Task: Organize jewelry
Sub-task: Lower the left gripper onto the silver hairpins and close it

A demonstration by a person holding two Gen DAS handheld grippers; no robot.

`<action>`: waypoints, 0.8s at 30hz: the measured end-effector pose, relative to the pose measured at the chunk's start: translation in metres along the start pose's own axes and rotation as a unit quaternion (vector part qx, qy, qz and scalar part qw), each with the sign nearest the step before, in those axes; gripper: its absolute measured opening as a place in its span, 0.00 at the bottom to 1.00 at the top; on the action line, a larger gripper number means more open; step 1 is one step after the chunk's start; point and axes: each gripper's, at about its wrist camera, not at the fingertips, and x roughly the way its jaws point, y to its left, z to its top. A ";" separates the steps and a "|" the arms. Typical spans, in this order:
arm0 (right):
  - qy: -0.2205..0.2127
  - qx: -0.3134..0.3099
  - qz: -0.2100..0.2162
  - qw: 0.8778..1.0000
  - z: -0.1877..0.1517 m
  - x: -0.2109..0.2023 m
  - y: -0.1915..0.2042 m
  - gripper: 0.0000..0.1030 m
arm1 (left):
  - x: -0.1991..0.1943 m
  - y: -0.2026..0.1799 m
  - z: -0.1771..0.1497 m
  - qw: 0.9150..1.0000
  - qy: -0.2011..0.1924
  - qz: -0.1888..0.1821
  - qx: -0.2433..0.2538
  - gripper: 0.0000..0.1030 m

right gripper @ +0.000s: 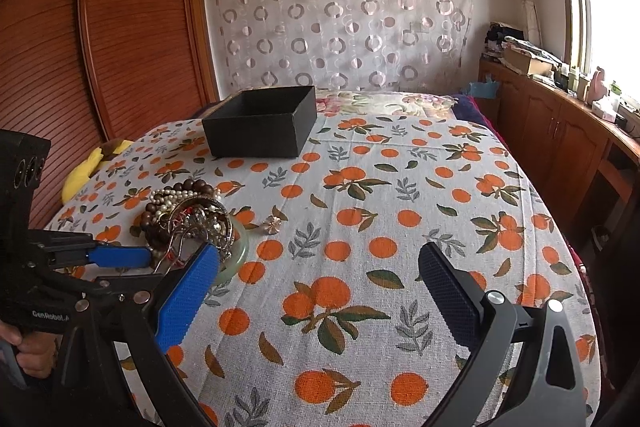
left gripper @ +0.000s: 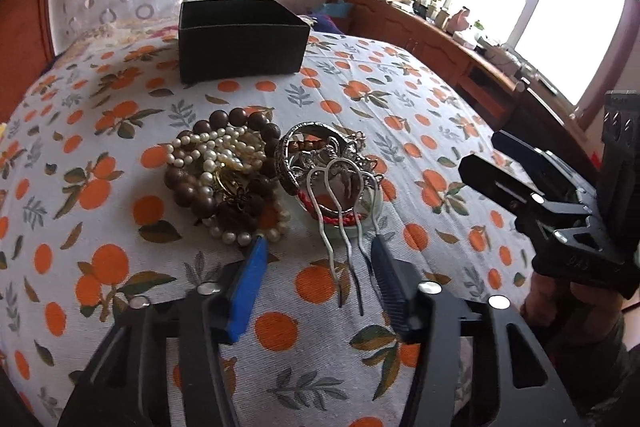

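Left gripper [left gripper: 320, 259], jaws parted and not yet pressing, straddles the silver hair fork [left gripper: 344, 203] lying against the jewelry pile [left gripper: 224, 171] on the bedspread [left gripper: 400, 99]; it should pinch the prongs squarely, lift clear toward the black box [left gripper: 240, 39]; right gripper [right gripper: 320, 267] idles wide open.

Right gripper [right gripper: 320, 291] jaws wide over bedspread [right gripper: 400, 187]; jewelry pile [right gripper: 188, 215] near black box [right gripper: 260, 123].

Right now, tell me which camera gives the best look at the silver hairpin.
The left wrist view. There the silver hairpin lies in plain sight, its wavy prongs running between the left gripper's fingers. In the right wrist view only thin wire bits show beside the jewelry pile, mostly hidden behind a blue finger pad.
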 end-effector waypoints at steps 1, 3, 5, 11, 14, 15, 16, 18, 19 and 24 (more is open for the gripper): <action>0.000 0.000 0.000 1.000 0.000 0.000 0.000 0.98 | 0.000 0.000 0.000 1.000 0.002 -0.002 -0.003 0.36; 0.000 0.002 0.000 1.000 0.000 0.000 0.000 0.98 | -0.001 -0.001 -0.001 1.000 -0.002 0.003 0.000 0.36; 0.001 0.002 0.000 1.000 0.000 0.000 0.000 0.98 | -0.004 -0.004 -0.001 1.000 -0.004 0.002 0.005 0.33; 0.001 0.002 0.001 1.000 0.000 0.000 0.000 0.98 | -0.001 -0.005 -0.003 1.000 0.005 -0.007 0.005 0.25; 0.002 0.002 0.001 1.000 0.000 0.000 0.000 0.98 | 0.000 -0.001 -0.004 1.000 0.006 -0.019 -0.006 0.15; 0.003 0.002 0.002 1.000 0.000 0.000 0.000 0.98 | -0.002 0.000 -0.004 1.000 0.003 -0.020 -0.006 0.09; 0.003 0.002 0.002 1.000 0.000 0.000 0.001 0.98 | -0.003 -0.001 -0.004 1.000 -0.001 -0.019 -0.005 0.08; 0.003 0.002 0.002 1.000 0.000 0.000 0.000 0.98 | -0.011 -0.004 -0.004 1.000 -0.016 -0.021 0.004 0.05; 0.003 0.001 0.002 1.000 0.000 0.000 0.001 0.98 | -0.015 -0.006 -0.003 0.999 -0.022 -0.023 0.009 0.02; 0.003 0.001 0.002 1.000 0.000 0.000 0.000 0.98 | -0.030 -0.018 -0.003 0.998 -0.049 -0.016 0.035 0.01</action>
